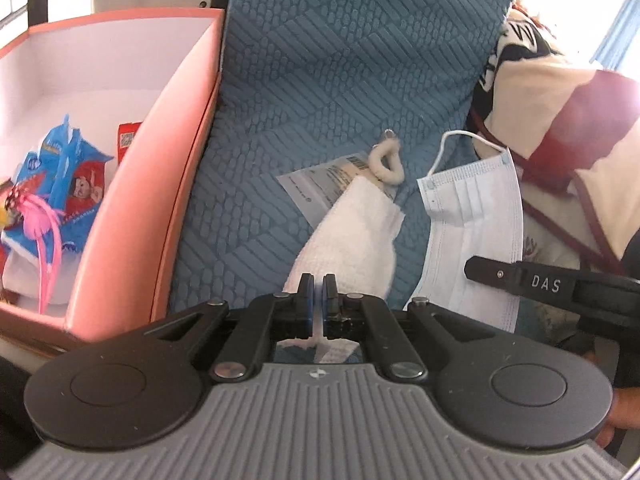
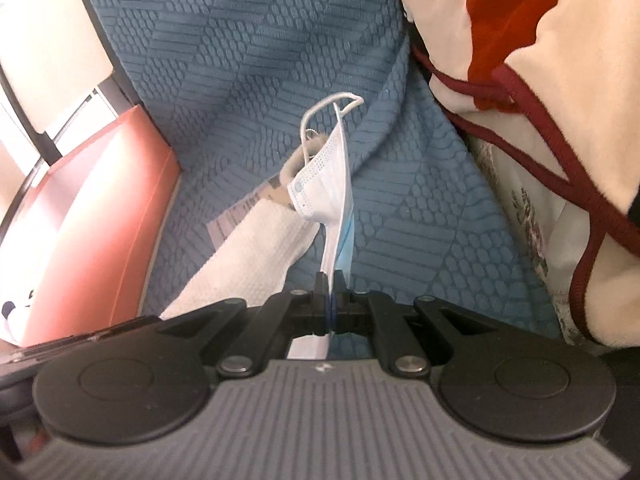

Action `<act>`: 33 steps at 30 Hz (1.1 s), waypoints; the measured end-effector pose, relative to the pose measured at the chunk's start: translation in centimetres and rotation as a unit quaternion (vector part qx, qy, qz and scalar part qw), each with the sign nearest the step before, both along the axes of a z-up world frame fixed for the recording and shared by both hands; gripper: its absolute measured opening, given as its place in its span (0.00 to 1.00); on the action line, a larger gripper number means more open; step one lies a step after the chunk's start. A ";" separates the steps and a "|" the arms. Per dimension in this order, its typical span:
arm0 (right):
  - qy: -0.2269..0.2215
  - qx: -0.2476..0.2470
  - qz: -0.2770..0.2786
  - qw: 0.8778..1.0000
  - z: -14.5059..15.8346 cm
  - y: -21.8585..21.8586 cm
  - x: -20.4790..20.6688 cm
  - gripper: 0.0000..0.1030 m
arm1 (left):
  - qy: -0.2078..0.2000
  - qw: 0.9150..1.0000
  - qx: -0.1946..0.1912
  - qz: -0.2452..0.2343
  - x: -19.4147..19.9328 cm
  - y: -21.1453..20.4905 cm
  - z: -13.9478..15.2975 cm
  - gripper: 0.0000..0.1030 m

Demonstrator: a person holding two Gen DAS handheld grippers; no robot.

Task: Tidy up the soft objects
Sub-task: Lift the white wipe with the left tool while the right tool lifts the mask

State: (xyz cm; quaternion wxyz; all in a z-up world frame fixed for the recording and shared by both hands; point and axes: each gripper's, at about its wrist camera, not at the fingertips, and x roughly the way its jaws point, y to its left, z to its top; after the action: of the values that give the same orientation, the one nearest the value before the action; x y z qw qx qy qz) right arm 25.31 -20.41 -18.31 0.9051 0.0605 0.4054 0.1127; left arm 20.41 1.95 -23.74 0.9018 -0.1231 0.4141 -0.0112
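Observation:
A light blue face mask [image 1: 472, 224] hangs over the blue textured cushion, seen edge-on in the right wrist view [image 2: 332, 184]. My right gripper [image 2: 330, 284] is shut on the mask's lower edge; its finger [image 1: 500, 274] reaches in from the right in the left wrist view. A white towel [image 1: 352, 236] with a paper tag and a fluffy loop [image 1: 386, 160] lies on the cushion; it also shows in the right wrist view [image 2: 248, 256]. My left gripper [image 1: 319, 284] is shut just above the towel's near end, and the frames do not show whether it pinches the towel.
A pink box [image 1: 160, 184] with white inside stands at the left, holding a blue snack packet [image 1: 64, 184] and a pink feathery toy [image 1: 38, 208]. A cream and red pillow [image 1: 560, 112] lies at the right. The blue cushion [image 1: 320, 60] fills the middle.

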 end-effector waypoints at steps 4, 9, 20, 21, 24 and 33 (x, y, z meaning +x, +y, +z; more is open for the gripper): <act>0.001 -0.001 -0.001 1.000 -0.2 0.2 0.2 0.05 | 0.007 1.000 0.011 -0.003 0.4 -0.7 -0.3 0.62; 0.008 0.000 -0.008 1.000 -0.5 -0.1 0.3 0.05 | 0.000 0.998 0.053 -0.022 1.6 -2.2 -1.2 0.77; 0.018 0.007 -0.019 1.000 -0.7 -0.4 0.7 0.05 | 0.026 0.992 0.109 -0.053 4.4 -3.0 -4.8 0.77; 0.018 0.008 -0.019 1.000 -0.7 -0.4 0.7 0.05 | 0.027 0.992 0.109 -0.054 4.5 -3.0 -4.9 0.77; 0.023 0.009 -0.018 1.000 -0.9 -0.4 0.7 0.05 | 0.029 0.992 0.112 -0.052 4.6 -3.0 -5.0 0.77; 0.039 0.023 -0.011 0.999 -1.4 -0.3 1.4 0.05 | 0.018 0.992 0.108 -0.067 4.2 -3.3 -4.6 0.41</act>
State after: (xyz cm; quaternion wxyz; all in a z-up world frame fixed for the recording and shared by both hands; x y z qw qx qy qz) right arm 26.73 -20.71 -19.68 0.8881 0.0905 0.4370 0.1097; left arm 24.62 -1.38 -28.36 0.8994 0.0027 0.4364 -0.0243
